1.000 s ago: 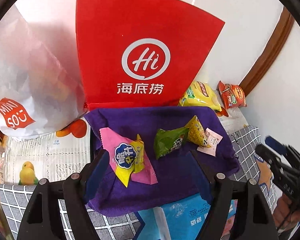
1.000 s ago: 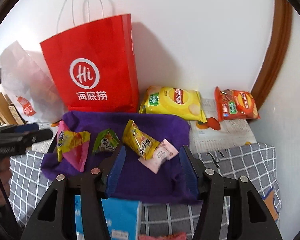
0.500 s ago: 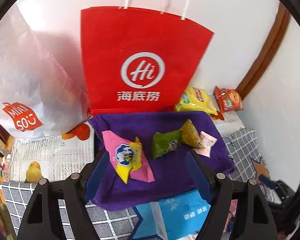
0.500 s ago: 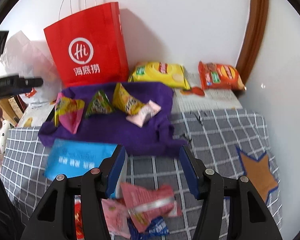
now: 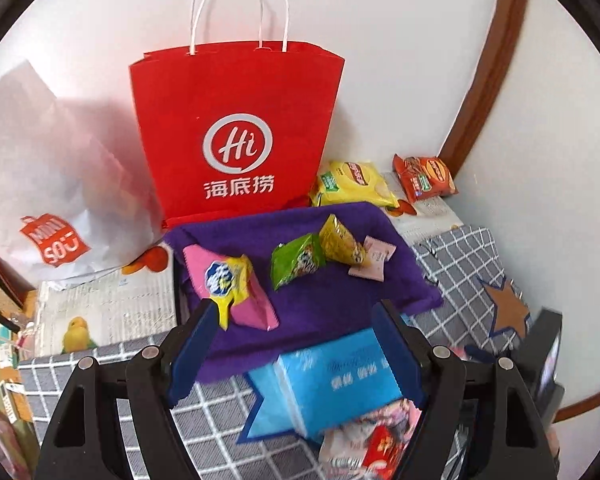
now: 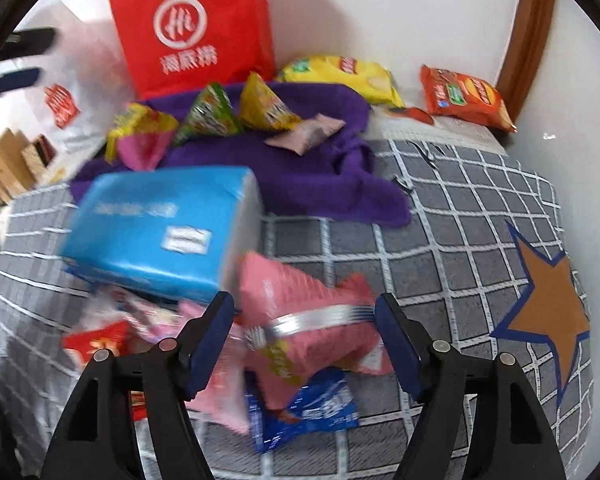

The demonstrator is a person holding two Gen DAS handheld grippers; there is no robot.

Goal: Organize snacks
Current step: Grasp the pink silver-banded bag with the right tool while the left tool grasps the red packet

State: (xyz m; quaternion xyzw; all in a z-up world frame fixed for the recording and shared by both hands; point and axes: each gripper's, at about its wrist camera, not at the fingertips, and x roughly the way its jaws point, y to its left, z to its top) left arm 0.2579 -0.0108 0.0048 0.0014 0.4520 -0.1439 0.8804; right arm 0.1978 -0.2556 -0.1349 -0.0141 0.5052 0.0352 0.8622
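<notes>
Your right gripper (image 6: 305,322) has come down over the pink snack packet (image 6: 300,312) (nearest the purple cloth (image 6: 320,184)); jaws just widened, nothing gripped yet. Left gripper (image 5: 296,344) open, empty.

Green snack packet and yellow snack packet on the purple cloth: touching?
Touching. In the left wrist view the green snack packet has its upper right corner against the yellow snack packet on the purple cloth, with no cloth showing between them.
</notes>
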